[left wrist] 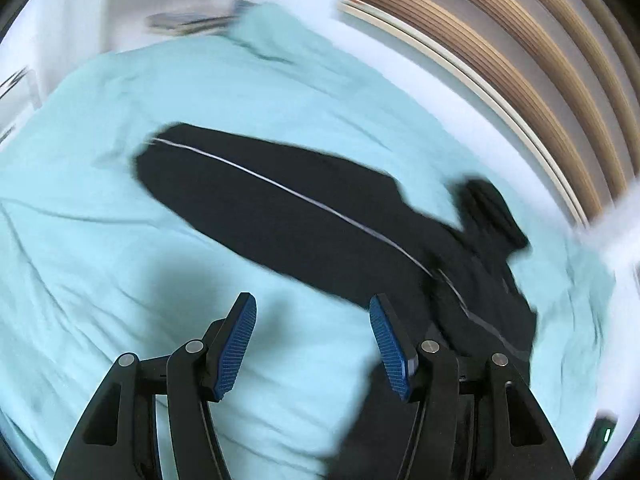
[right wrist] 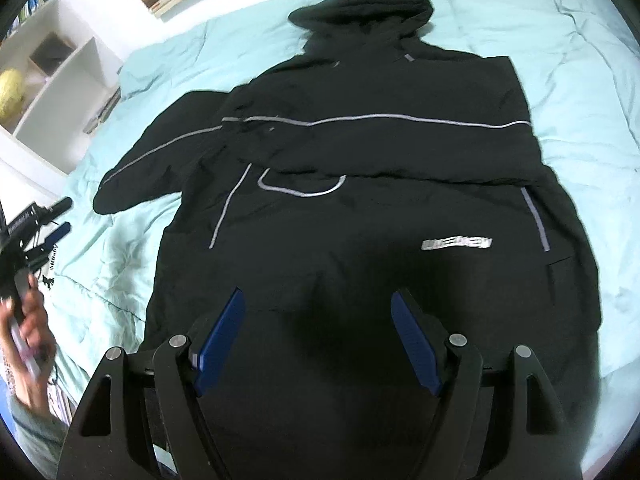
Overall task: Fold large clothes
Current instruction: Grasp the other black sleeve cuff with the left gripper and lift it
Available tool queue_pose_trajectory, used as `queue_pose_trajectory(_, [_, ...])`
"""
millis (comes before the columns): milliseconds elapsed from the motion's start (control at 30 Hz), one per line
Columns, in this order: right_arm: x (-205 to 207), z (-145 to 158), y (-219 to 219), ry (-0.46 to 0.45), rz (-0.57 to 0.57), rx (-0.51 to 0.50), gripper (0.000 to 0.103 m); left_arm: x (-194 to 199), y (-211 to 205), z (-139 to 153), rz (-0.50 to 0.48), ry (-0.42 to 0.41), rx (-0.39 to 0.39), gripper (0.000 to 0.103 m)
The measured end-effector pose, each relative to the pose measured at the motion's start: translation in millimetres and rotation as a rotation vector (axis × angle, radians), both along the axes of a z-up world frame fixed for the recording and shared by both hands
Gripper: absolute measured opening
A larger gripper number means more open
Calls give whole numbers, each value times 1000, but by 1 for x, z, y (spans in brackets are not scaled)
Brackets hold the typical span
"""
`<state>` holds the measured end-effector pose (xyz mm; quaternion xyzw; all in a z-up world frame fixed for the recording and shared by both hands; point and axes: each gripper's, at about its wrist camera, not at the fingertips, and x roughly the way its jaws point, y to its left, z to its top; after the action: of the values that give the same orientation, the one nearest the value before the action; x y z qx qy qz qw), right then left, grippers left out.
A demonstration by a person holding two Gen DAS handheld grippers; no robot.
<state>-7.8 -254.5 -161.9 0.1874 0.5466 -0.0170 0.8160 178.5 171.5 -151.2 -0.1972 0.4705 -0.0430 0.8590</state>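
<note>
Matt black cloth jacket [right wrist: 360, 216] with shiny grey piping on soft, creased, perhaps cotton bedcover [right wrist: 580, 40].

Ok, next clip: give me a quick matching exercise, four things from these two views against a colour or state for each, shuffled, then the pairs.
Things:
1. jacket
2. bedsheet
3. jacket sleeve
4. right tool

Colour or state:
A. pale turquoise, wrinkled
B. stretched out sideways onto the sheet, thin grey stripe along it
C. jaws apart, nothing between the blue pads
D. black, hooded, laid flat with a white logo

Pairs: 1-D, 2-A, 3-B, 4-C
</note>
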Motion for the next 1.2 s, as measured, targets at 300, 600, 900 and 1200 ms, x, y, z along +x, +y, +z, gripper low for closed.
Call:
queue_pose_trajectory(300, [25,-16,27,98,-14,-84,78,106,154,-73,256,79,-93,61])
queue_pose_trajectory(600, [56,-47,41,217,10,-104,78,162,179,-142,305,147,-142,63])
queue_pose_trajectory(900, [80,-61,64,251,89,-97,78,166,168,-145,238,81,-200,41])
queue_pose_trajectory(1200, [83,-61,51,234,86,-66,78,133,137,-54,119,-134,-138,15])
